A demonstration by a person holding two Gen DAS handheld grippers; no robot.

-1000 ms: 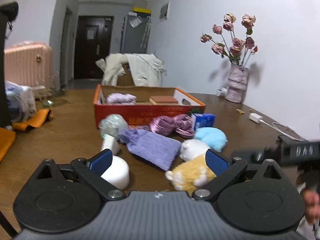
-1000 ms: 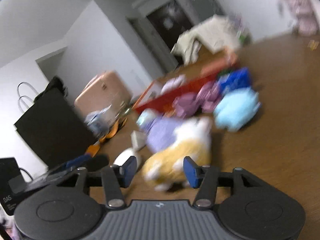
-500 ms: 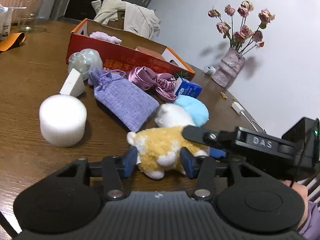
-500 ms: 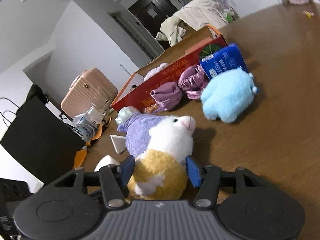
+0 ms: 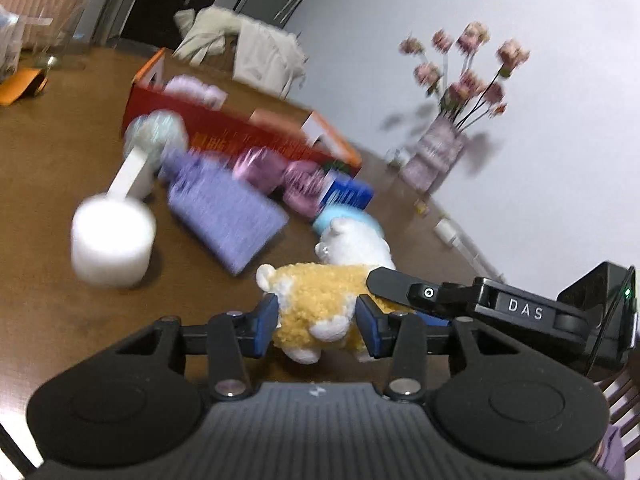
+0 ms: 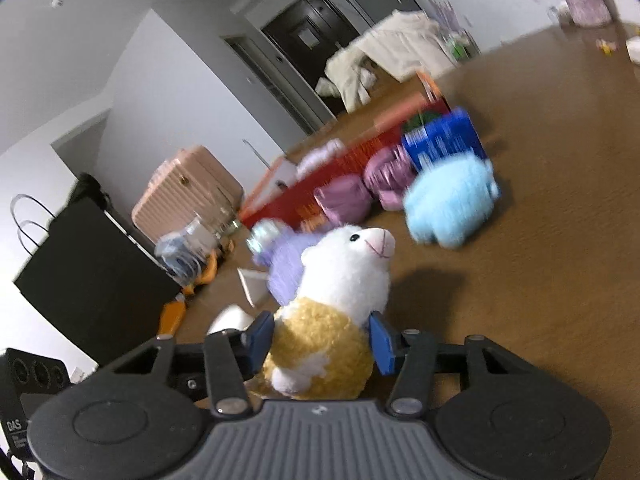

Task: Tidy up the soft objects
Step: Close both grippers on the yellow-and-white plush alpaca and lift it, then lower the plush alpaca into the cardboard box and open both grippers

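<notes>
A yellow and white plush alpaca [image 5: 320, 304] [image 6: 336, 320] is held from two sides, above the brown table. My left gripper [image 5: 317, 322] is shut on its rear body. My right gripper [image 6: 320, 340] is shut on its yellow middle, the white head pointing away. The right gripper's finger [image 5: 400, 284] reaches in from the right in the left wrist view. A purple fabric pouch [image 5: 224, 208], pink satin scrunchies [image 5: 276, 176] and a light blue plush [image 6: 448, 204] lie on the table. A red open box [image 5: 240, 136] holds a lilac soft item [image 5: 196, 88].
A white foam cylinder [image 5: 112, 240], a white block [image 5: 132, 172], a shiny wrapped ball [image 5: 156, 132] and a blue carton [image 5: 348, 196] lie near the box. A vase of dried roses [image 5: 436, 156] stands at the back right. A pink suitcase [image 6: 188, 188] stands beyond the table.
Both grippers have closed tighter on the alpaca and it has risen off the table. The views have shifted and blurred with the motion.
</notes>
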